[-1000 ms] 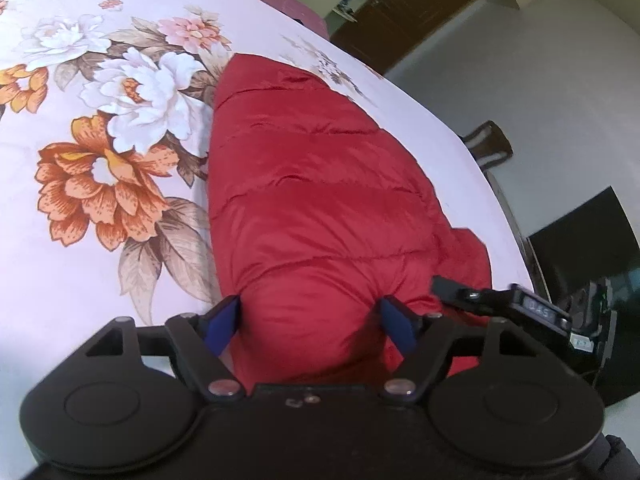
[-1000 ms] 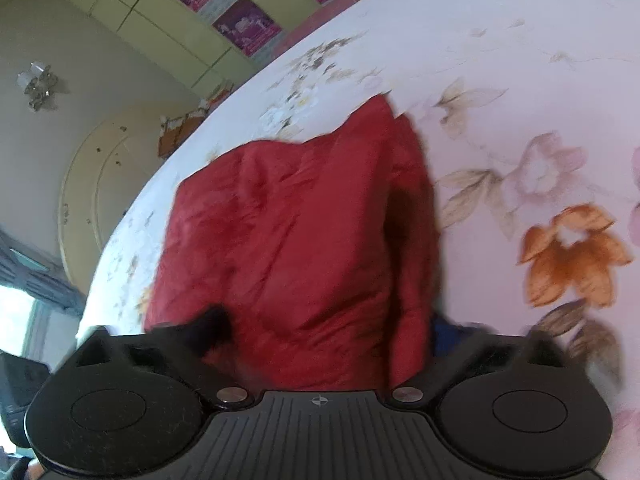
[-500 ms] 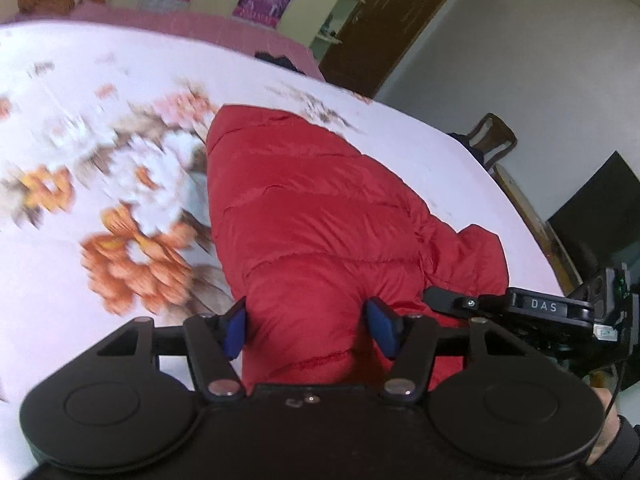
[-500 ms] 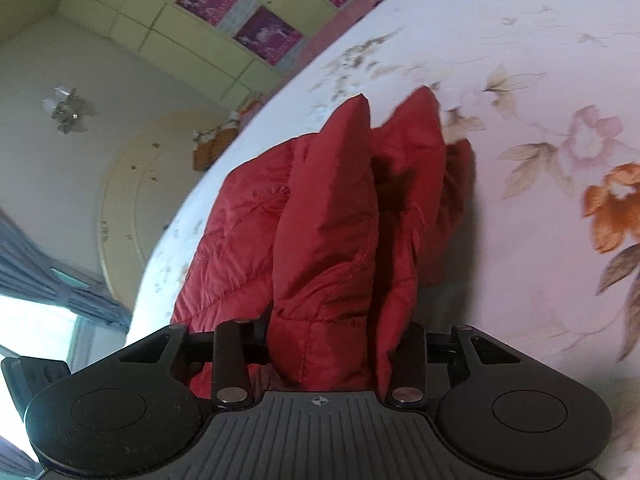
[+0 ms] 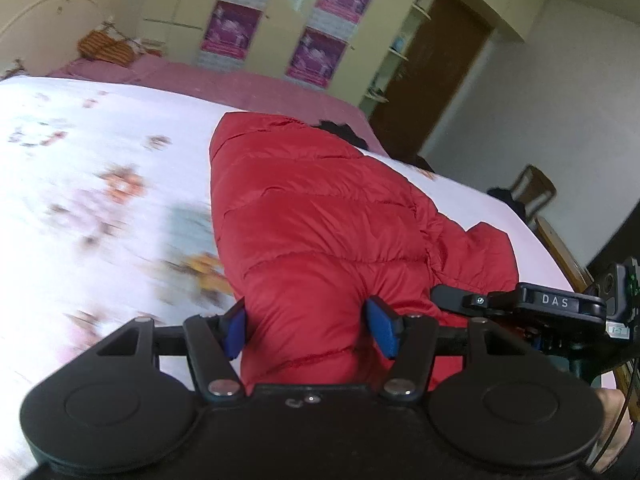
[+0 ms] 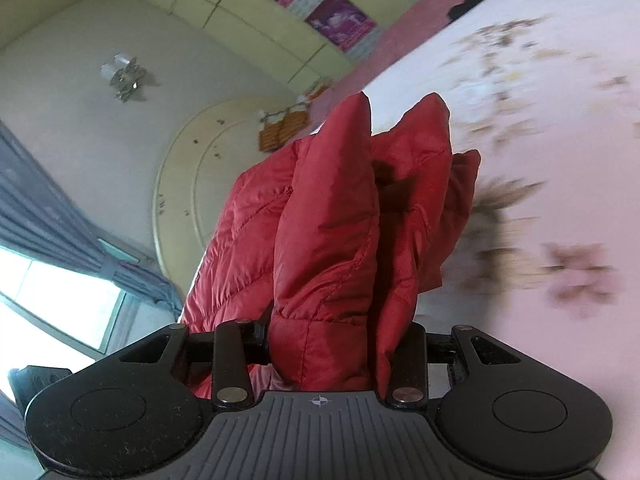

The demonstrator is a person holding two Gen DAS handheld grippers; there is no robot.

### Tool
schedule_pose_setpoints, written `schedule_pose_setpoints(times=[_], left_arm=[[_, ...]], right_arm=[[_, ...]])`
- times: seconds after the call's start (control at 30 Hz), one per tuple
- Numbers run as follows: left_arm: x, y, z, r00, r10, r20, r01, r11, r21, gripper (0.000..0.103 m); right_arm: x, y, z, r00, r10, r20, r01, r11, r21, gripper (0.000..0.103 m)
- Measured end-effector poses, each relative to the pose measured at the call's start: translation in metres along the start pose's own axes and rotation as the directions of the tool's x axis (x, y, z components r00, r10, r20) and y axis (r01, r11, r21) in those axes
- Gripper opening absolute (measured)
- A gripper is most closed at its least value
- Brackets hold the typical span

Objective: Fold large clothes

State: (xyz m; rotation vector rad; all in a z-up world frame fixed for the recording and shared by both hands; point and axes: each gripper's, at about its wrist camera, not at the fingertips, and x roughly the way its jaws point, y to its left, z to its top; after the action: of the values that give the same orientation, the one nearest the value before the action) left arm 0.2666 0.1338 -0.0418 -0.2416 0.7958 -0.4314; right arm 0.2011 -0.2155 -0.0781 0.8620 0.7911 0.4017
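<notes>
Jacket (image 5: 320,232) fabric is clamped in both tools, and the whole coming move is judged to turn on how that red quilted garment runs away from them. In the left wrist view, the left tool (image 5: 310,328) is closed to a middling width on a thick puffed end of the jacket, with the blue pads (image 5: 236,328) pressed into the padding on either side. From there the long axis is seen to stretch straight ahead, toward the pink far edge of the bed (image 5: 80,160), with the far end resting on the floral sheet. In the right wrist view, the right tool (image 6: 336,340) is closed narrower on a bunched fold of the jacket (image 6: 328,220), which stands raised off the bed (image 6: 540,140) in upright ridges. The right tool (image 5: 520,304) is seen just beside the left, so both grips lie at the same near end. Neither hand is judged nearer the far end; the held end would have to be carried forward along that axis and laid over the part resting on the bed.
</notes>
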Motion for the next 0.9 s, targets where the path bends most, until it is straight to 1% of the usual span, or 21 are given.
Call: schedule_pose_setpoints(times=[0.17, 0.33, 0.43, 0.53, 0.6, 0.67, 0.7, 0.77, 0.83, 0.9], left_arm=[[-0.013, 0.077, 0.029, 1.000, 0.019, 0.008, -0.019, 1.000, -0.009, 0.059], [-0.012, 0.153, 0.056, 0.999, 0.051, 0.001, -0.051, 0.999, -0.005, 0.059], [-0.010, 0.186, 0.062, 0.997, 0.079, -0.005, -0.079, 0.997, 0.002, 0.059], [-0.002, 0.214, 0.060, 0.994, 0.108, -0.034, -0.108, 0.994, -0.004, 0.059], [0.004, 0.231, 0.055, 0.993, 0.104, -0.053, -0.104, 0.994, -0.010, 0.060], [0.010, 0.237, 0.052, 0.994, 0.095, -0.061, -0.095, 0.995, 0.001, 0.061], [0.012, 0.237, 0.050, 0.993, 0.100, -0.062, -0.100, 0.995, 0.010, 0.063], [0.020, 0.236, 0.052, 0.992, 0.106, -0.063, -0.105, 0.994, 0.022, 0.066], [0.023, 0.239, 0.054, 0.992, 0.108, -0.064, -0.107, 0.994, 0.025, 0.070], [0.021, 0.240, 0.053, 0.992, 0.112, -0.064, -0.111, 0.994, 0.024, 0.070]], right_arm=[[0.073, 0.043, -0.006, 1.000, 0.000, -0.005, 0.000, 1.000, 0.005, 0.040], [0.149, 0.070, -0.014, 1.000, 0.015, -0.020, -0.014, 1.000, 0.025, 0.040], [0.190, 0.076, -0.022, 0.999, 0.015, -0.043, -0.013, 0.999, 0.040, 0.040], [0.223, 0.080, -0.030, 0.996, -0.004, -0.089, 0.009, 0.999, 0.049, 0.040], [0.234, 0.080, -0.033, 0.995, -0.013, -0.099, 0.017, 0.999, 0.038, 0.040], [0.238, 0.081, -0.032, 0.994, -0.037, -0.104, 0.038, 0.999, 0.016, 0.041], [0.239, 0.082, -0.031, 0.992, -0.063, -0.109, 0.063, 0.998, -0.005, 0.048], [0.238, 0.077, -0.029, 0.989, -0.095, -0.113, 0.095, 0.995, -0.006, 0.052], [0.233, 0.071, -0.026, 0.989, -0.106, -0.104, 0.108, 0.994, 0.015, 0.054], [0.222, 0.067, -0.024, 0.989, -0.120, -0.084, 0.122, 0.992, 0.017, 0.056]])
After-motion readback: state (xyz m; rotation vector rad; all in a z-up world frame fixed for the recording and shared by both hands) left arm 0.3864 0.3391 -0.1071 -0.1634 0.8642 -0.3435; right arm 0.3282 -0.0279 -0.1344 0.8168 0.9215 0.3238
